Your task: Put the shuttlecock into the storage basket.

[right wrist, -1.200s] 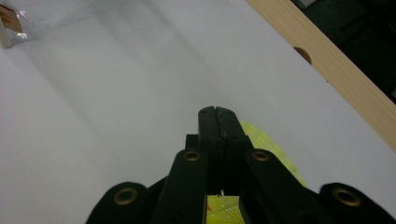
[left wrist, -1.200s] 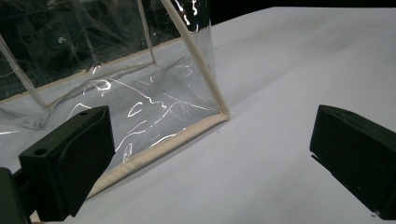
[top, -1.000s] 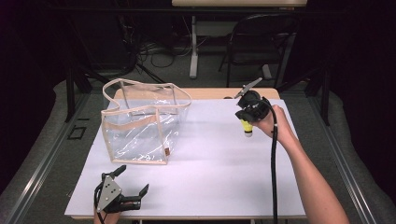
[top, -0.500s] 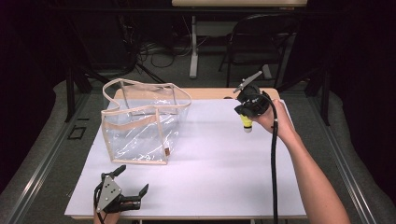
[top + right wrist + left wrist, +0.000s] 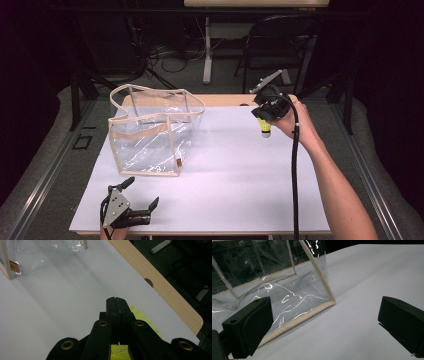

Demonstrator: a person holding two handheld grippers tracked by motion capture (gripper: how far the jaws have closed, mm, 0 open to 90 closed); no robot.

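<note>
While the right gripper [image 5: 263,117] hangs above the table's far right, jaws clamped on a small yellow tube [image 5: 264,129] pointing down, the clear plastic cream-trimmed bag [image 5: 152,132] stands leftward; the left gripper [image 5: 136,197] gapes wide, nearer it.

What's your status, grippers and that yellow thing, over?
Right gripper shut on yellow object, lifted over the table's far right. Left gripper open, idle near clear bag. Path to bag unobstructed.
</note>
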